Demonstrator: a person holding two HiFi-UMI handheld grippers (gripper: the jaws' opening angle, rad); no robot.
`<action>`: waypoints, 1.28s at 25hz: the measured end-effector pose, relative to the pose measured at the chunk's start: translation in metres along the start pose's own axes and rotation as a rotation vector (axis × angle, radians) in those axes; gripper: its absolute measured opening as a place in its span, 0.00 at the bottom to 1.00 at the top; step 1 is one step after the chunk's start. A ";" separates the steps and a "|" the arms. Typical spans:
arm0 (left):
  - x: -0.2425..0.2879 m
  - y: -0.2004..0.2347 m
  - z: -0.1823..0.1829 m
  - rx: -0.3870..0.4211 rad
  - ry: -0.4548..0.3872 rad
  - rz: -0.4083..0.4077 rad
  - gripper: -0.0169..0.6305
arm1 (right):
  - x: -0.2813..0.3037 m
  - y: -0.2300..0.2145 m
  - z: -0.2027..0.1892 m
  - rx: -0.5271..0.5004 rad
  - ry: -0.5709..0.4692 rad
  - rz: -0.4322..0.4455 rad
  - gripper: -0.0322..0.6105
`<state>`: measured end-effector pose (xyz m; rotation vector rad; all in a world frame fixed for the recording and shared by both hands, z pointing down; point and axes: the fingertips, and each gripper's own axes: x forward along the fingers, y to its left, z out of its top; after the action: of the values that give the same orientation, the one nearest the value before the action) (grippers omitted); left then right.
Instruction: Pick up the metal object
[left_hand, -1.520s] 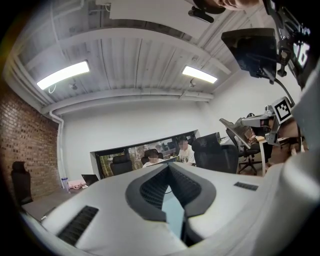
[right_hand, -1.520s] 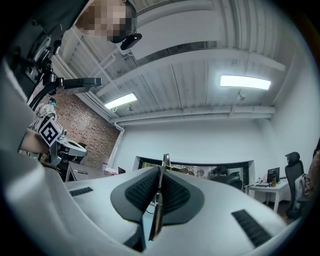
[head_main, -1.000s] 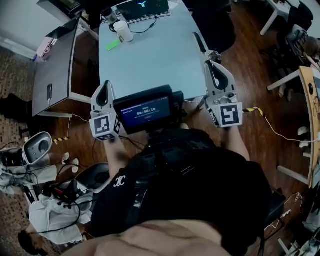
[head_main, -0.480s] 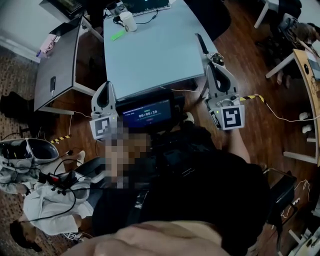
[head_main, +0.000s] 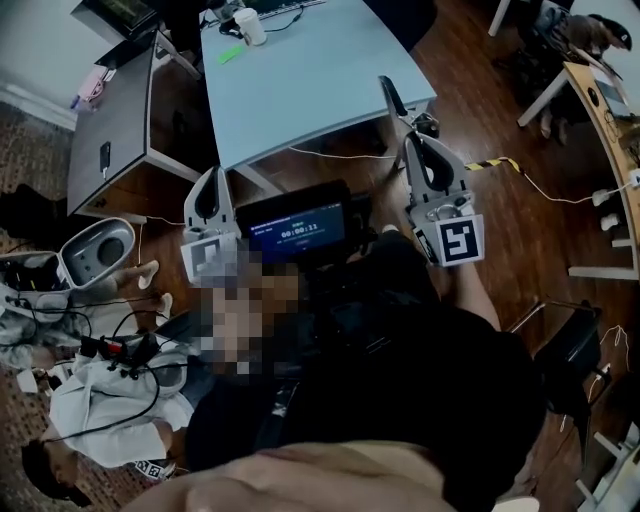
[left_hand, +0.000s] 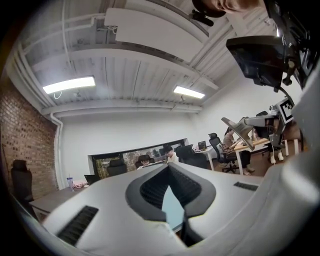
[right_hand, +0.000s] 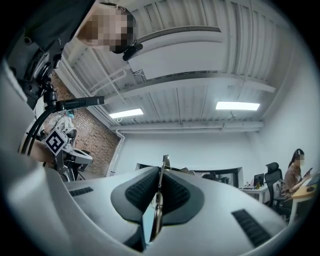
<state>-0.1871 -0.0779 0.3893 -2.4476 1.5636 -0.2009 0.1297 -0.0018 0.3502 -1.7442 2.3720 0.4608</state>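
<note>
Above the near right corner of the pale blue bench (head_main: 300, 70), my right gripper (right_hand: 161, 172) holds the metal object (right_hand: 156, 210), a thin flat piece. It stands on edge between the fingers (right_hand: 142, 192), which are clenched on it, and its tip pokes out past them toward the ceiling. My left gripper (left_hand: 168, 167) hangs off the bench's near edge, on the left. Its fingers (left_hand: 150, 187) are pressed together at the tips with nothing between them. A small screen (head_main: 295, 228) sits between the two grippers. At the bench's far end stands a white cup (head_main: 250, 25).
</note>
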 end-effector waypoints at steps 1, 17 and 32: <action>0.001 0.000 0.000 -0.001 -0.001 -0.001 0.04 | 0.000 -0.001 0.001 0.000 -0.008 -0.004 0.04; 0.004 0.002 0.022 0.000 -0.048 0.005 0.04 | 0.000 -0.013 0.030 -0.036 -0.078 -0.027 0.04; -0.013 -0.042 0.030 0.018 -0.025 0.026 0.04 | -0.029 -0.035 0.024 0.013 -0.071 0.017 0.04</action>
<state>-0.1484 -0.0451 0.3716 -2.4049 1.5757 -0.1780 0.1709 0.0227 0.3310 -1.6745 2.3379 0.5005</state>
